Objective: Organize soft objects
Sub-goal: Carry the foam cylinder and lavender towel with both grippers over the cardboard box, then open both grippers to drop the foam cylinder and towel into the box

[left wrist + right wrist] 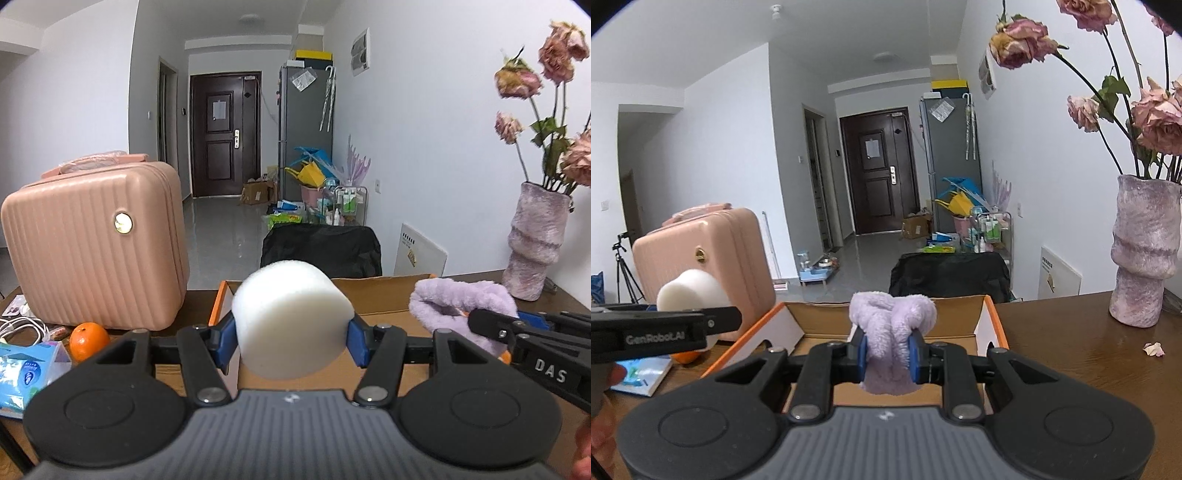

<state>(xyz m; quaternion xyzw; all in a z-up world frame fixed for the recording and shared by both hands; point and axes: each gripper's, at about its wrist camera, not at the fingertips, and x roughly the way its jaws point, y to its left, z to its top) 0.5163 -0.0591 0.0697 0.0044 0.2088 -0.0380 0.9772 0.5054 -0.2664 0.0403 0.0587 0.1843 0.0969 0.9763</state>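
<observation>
A white cylindrical foam block point(291, 321) is pinched between the left gripper point(291, 341) pads, above the open cardboard box with orange rim point(384, 295). The right gripper point(889, 354) squeezes a fluffy lilac plush cloth point(892, 325) over the same box, on the brown wooden table point(1071, 354).

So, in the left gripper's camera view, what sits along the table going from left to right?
Tissue pack → orange → pink suitcase → white foam cylinder → purple plush toy → fuzzy vase.
</observation>
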